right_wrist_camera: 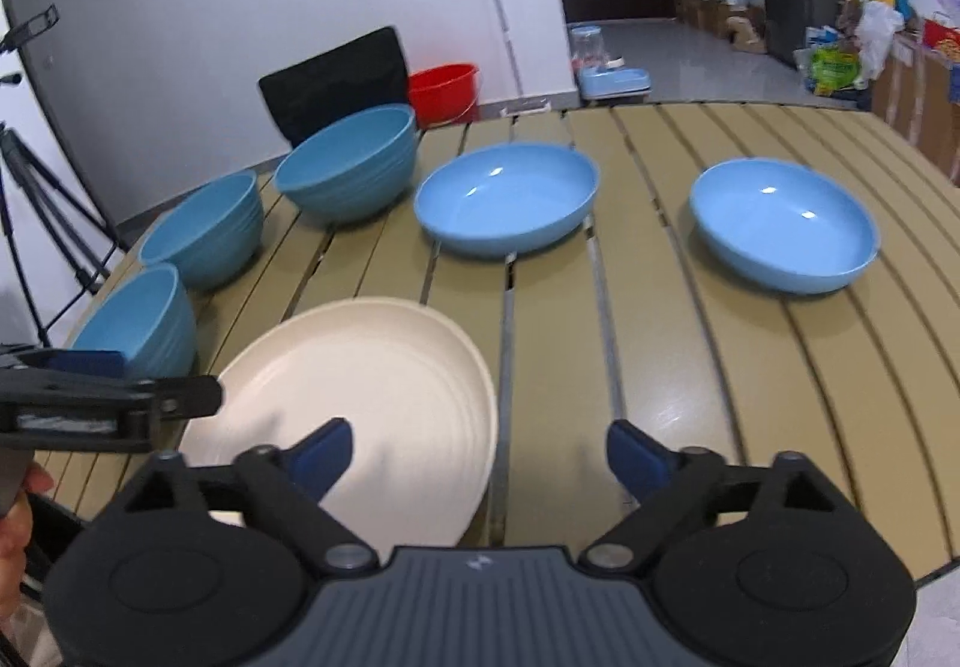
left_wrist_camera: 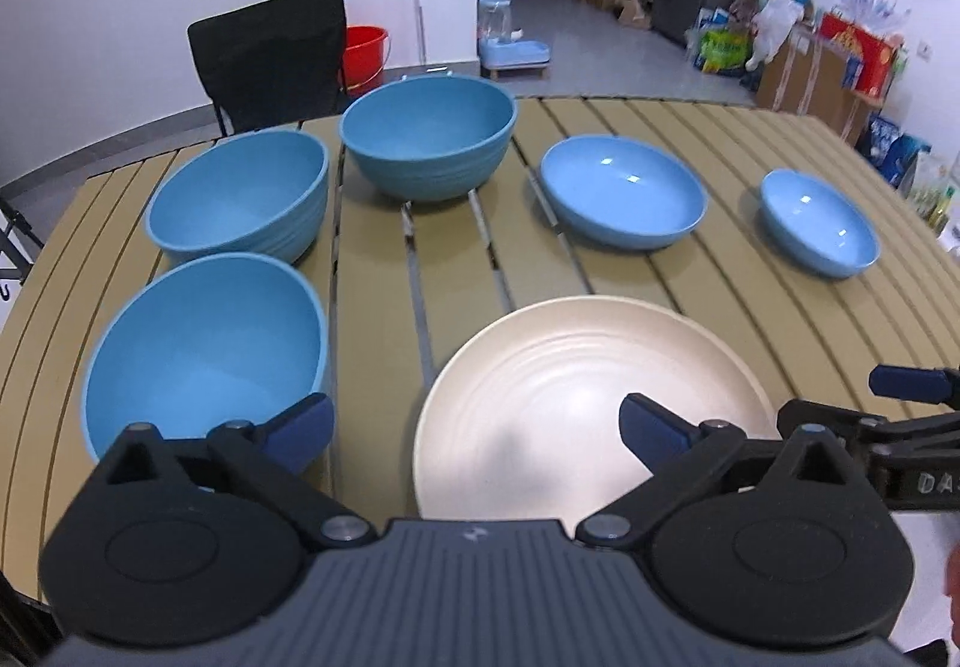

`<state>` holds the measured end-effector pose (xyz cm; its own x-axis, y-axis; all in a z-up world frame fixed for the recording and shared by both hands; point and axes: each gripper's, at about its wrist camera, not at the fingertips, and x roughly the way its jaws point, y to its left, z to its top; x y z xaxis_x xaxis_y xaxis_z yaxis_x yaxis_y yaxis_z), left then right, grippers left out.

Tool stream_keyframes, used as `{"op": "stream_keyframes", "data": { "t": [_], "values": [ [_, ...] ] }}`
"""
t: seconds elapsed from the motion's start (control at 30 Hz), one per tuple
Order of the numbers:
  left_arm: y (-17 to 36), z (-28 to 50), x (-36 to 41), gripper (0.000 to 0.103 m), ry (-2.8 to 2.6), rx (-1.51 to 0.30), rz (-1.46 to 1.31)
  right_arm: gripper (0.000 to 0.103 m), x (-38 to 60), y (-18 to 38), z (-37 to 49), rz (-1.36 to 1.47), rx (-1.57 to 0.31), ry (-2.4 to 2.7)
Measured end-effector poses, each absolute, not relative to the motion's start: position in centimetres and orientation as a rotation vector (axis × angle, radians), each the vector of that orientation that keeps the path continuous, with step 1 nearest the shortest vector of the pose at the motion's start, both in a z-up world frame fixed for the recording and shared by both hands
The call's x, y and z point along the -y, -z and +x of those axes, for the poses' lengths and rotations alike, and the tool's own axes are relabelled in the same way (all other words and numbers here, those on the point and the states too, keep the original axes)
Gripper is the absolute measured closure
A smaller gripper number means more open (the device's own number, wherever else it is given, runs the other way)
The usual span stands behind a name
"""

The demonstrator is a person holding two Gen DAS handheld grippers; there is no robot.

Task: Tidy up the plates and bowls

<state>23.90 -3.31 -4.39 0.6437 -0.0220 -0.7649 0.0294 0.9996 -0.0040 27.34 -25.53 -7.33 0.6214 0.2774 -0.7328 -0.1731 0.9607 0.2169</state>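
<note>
A cream ribbed plate (left_wrist_camera: 576, 385) (right_wrist_camera: 372, 385) lies at the near edge of the slatted table (left_wrist_camera: 750, 319). Three deep matte blue bowls stand at the left: a near one (left_wrist_camera: 204, 349) (right_wrist_camera: 135, 322), a middle one (left_wrist_camera: 240, 196) (right_wrist_camera: 207, 226) and a far one (left_wrist_camera: 429, 135) (right_wrist_camera: 348, 159). Two shallow glossy blue bowls sit further right: a larger one (left_wrist_camera: 621, 190) (right_wrist_camera: 507, 196) and a smaller one (left_wrist_camera: 819, 220) (right_wrist_camera: 783, 223). My left gripper (left_wrist_camera: 474, 430) is open and empty above the plate's near left rim. My right gripper (right_wrist_camera: 480, 457) is open and empty above the plate's right rim.
A black chair (left_wrist_camera: 270, 54) stands behind the table's far left edge, with a red bucket (left_wrist_camera: 363, 54) on the floor beside it. A tripod (right_wrist_camera: 36, 199) stands to the left. Boxes and bags (left_wrist_camera: 828, 54) line the right wall.
</note>
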Motion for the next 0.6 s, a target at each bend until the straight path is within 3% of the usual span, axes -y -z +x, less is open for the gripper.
{"op": "stream_keyframes", "data": {
  "t": [0.6],
  "values": [
    [3.8, 23.9, 4.5, 0.0, 0.05, -0.869, -0.002, 0.0, 29.0, 6.5, 26.8, 0.167, -0.883, -0.145]
  ]
}}
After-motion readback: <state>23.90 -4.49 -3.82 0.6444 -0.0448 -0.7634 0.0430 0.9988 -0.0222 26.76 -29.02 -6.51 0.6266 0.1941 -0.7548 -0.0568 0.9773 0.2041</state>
